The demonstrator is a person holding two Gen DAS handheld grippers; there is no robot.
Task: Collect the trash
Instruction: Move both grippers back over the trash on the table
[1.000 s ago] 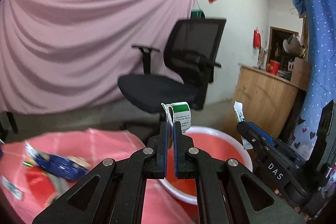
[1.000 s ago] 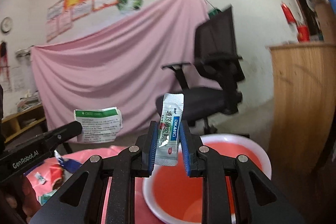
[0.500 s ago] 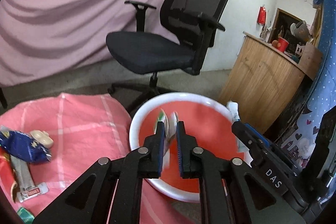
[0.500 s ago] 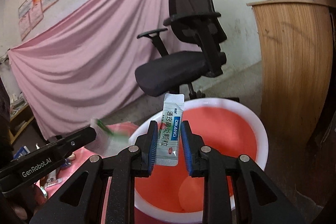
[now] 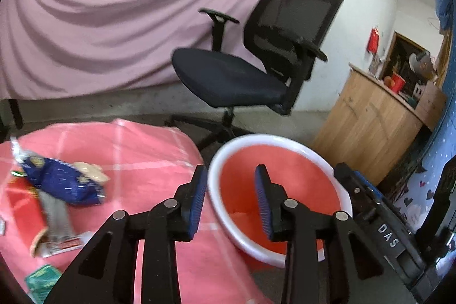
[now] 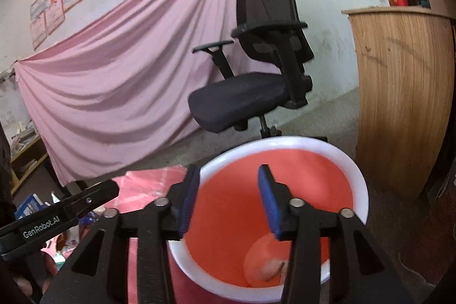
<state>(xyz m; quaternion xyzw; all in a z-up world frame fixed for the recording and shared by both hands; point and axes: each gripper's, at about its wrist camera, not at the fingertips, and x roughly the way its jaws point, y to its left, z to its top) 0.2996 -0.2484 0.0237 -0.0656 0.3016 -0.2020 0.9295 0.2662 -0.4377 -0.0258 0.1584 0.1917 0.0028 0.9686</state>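
A red basin with a white rim (image 5: pixel 225 161) stands beside the pink-clothed table (image 5: pixel 148 150); it also shows in the right wrist view (image 6: pixel 353 170). My left gripper (image 5: pixel 230 198) is open and empty above the basin's left rim. My right gripper (image 6: pixel 226 201) is open and empty over the basin, with something small and pale at the bottom (image 6: pixel 270 269). On the cloth lie a blue snack bag (image 5: pixel 62 181), a red wrapper (image 5: pixel 22 204), a grey sachet (image 5: pixel 57 218) and a green packet (image 5: pixel 42 281).
A black office chair (image 5: pixel 250 70) stands behind the basin before a pink drape (image 5: pixel 114 19). A wooden counter (image 5: pixel 370 118) is at the right. The right gripper's body (image 5: pixel 382 221) lies along the basin's right side in the left wrist view.
Both grippers have opened. The green-and-white packet has left the left gripper and the white sachet has left the right gripper, both over the basin.
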